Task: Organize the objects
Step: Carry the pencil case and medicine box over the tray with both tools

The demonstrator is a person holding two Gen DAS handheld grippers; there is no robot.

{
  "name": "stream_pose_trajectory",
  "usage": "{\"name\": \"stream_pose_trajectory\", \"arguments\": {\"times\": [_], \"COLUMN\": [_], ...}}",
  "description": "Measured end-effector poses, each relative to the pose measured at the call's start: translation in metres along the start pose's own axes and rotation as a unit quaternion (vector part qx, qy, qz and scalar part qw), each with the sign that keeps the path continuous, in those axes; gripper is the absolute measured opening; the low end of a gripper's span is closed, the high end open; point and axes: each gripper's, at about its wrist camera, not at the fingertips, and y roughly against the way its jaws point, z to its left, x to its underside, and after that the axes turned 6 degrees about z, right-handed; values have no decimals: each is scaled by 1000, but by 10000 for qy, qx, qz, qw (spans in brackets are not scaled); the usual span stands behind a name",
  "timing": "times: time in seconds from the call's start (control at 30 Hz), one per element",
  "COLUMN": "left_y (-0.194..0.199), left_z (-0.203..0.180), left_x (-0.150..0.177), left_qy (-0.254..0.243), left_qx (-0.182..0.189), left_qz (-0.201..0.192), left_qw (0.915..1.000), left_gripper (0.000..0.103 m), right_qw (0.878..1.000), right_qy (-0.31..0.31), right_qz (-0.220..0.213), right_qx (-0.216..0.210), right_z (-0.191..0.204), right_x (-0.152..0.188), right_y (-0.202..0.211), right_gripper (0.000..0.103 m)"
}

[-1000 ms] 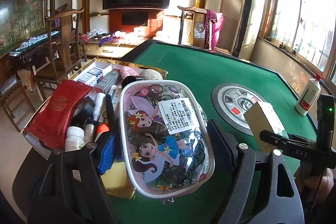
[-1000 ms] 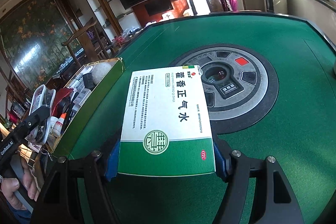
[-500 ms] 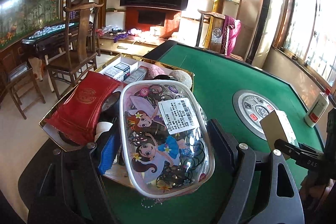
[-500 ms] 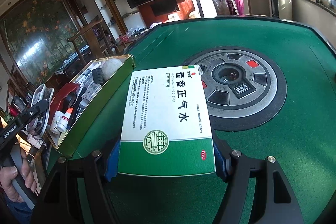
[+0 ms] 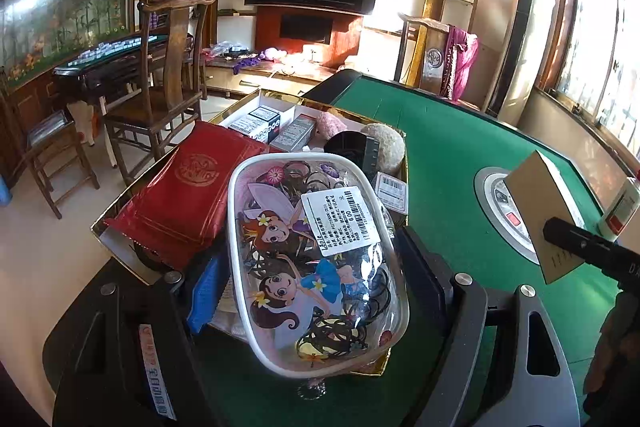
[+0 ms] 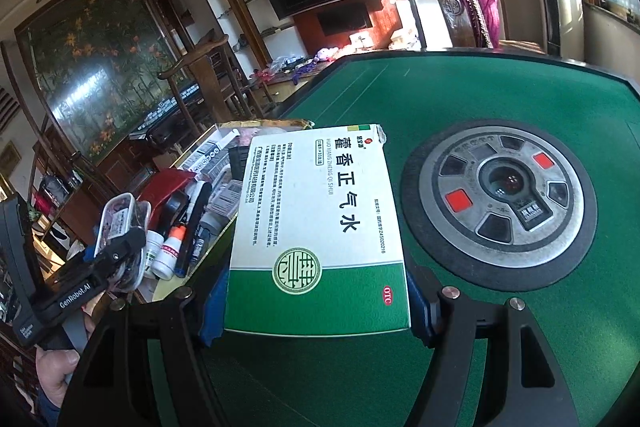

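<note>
A gold-rimmed tray at the table's left edge is filled with a red pouch, small boxes, a puff and bottles. A clear pouch printed with cartoon fairies, its barcode sticker priced "6.00", is grasped by the left gripper above the tray's near end. At 3 o'clock of it, a medicine box marked "HUO XIANG ZHENG QI SHUI" and "OTC" is clamped by the right gripper over the felt.
</note>
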Motion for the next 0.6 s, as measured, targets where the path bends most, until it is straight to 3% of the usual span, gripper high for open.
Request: {"name": "stream_pose_trajectory", "arguments": {"times": [0.3,0.6], "left_y": [-13,-28], "left_z": [21,36], "left_x": [-1,-7], "left_qy": [106,80], "left_qx": [-52,-55], "left_qz": [159,420], "left_qw": [9998,9991], "left_gripper": [80,80], "right_qw": [9988,9926], "right_qy": [478,1122], "right_qz": [76,455], "right_qx": [-88,126], "right_z": [65,139], "right_x": [-44,-89], "right_y": [-29,-103], "right_gripper": [72,72]}}
